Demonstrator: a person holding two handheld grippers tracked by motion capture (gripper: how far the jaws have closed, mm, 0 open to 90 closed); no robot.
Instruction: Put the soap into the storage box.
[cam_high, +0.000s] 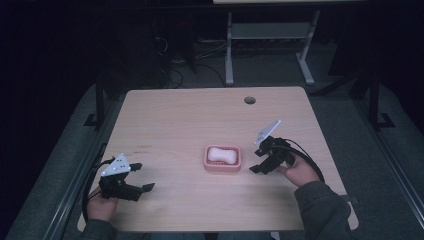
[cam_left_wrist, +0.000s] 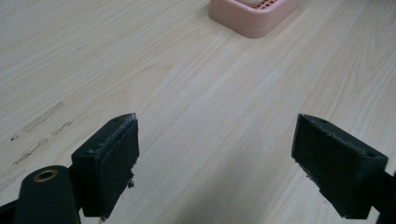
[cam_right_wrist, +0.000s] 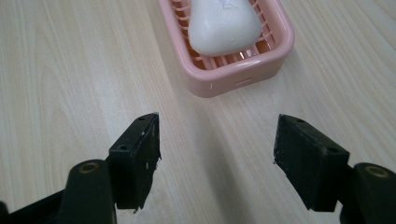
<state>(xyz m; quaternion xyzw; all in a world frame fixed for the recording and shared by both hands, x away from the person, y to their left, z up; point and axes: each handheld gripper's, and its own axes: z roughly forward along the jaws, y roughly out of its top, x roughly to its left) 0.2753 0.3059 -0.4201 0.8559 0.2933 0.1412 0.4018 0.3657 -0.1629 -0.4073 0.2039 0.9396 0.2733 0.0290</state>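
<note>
A light wooden table is being occupied near the middle of its near edge by a pink soap dish in which a white soap bar is being carried, while the left gripper and right gripper are being held wide open and empty beside it.

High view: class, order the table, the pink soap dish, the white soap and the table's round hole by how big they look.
1. table
2. pink soap dish
3. white soap
4. round hole

Soap and hole look fairly close; the hole lies farther from the camera.
</note>
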